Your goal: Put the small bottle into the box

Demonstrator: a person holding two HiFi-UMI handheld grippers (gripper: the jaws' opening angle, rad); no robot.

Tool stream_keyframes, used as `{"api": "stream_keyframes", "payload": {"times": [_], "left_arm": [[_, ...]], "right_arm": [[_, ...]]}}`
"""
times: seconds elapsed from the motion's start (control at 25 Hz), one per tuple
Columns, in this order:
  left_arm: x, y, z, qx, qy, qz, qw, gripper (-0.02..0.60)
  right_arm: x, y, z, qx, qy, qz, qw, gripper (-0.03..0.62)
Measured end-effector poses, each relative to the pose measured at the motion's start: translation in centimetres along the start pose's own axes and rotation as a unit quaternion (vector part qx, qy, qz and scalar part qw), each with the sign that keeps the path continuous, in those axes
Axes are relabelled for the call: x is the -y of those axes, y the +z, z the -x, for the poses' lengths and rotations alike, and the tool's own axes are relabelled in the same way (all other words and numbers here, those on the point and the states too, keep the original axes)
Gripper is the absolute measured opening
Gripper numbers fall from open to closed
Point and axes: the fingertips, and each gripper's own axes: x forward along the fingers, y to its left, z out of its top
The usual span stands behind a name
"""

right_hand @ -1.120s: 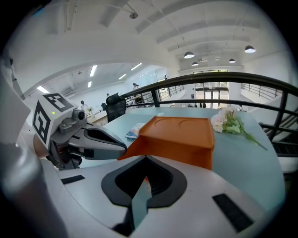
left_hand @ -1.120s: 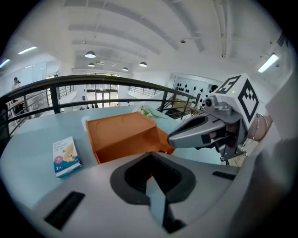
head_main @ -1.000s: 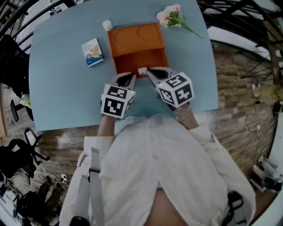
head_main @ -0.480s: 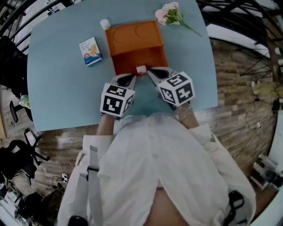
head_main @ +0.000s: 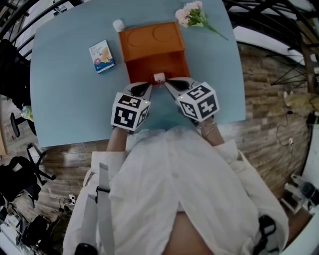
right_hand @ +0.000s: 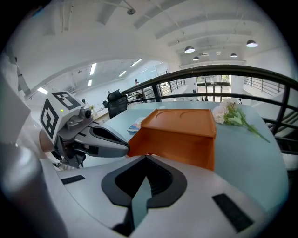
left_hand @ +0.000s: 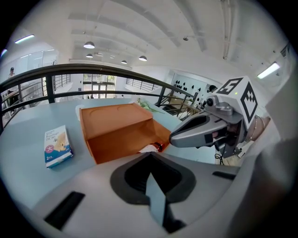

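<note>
Left gripper (head_main: 148, 85): my fingers are pressed together with nothing between them, tips aimed toward 1 o'clock at the box mouth.
Right gripper (head_main: 167, 82): my fingers here are also closed on nothing, tips aimed toward 11 o'clock, just beside the bottle.
Small bottle (head_main: 159, 77): it sits at the open near edge of the box, between my two pairs of tips. It seems to lie on its side, showing a white body and a red-brown cap.
Box (head_main: 152, 42): orange, at my 12 o'clock, open side facing me.
Counter (head_main: 65, 99): pale blue, carrying everything.
Carton (head_main: 102, 56): at the box's 9 o'clock, apart from it.
White cap (head_main: 118, 26): at the box's 11 o'clock corner, just beside it.
Flowers (head_main: 192, 15): at the box's 1 o'clock.
</note>
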Motion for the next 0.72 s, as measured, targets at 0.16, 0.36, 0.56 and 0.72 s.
{"api": "stream_keyframes", "payload": {"times": [0.16, 0.36, 0.56, 0.72], "left_arm": [[-0.09, 0.07, 0.04, 0.001, -0.001, 0.005, 1.0000, 0.003], [0.00, 0.14, -0.10, 0.000, -0.004, 0.007, 1.0000, 0.003], [0.23, 0.08, -0.30, -0.004, -0.008, 0.005, 0.9999, 0.003], [0.14, 0.04, -0.30, -0.004, -0.009, 0.004, 0.9999, 0.003]], "right_arm": [[-0.09, 0.13, 0.02, -0.002, 0.001, 0.006, 1.000, 0.002], [-0.07, 0.13, -0.06, -0.002, 0.002, 0.005, 1.000, 0.002], [-0.17, 0.01, -0.02, -0.005, 0.001, 0.010, 1.000, 0.000], [-0.38, 0.05, 0.01, -0.003, 0.004, 0.011, 1.000, 0.000]]}}
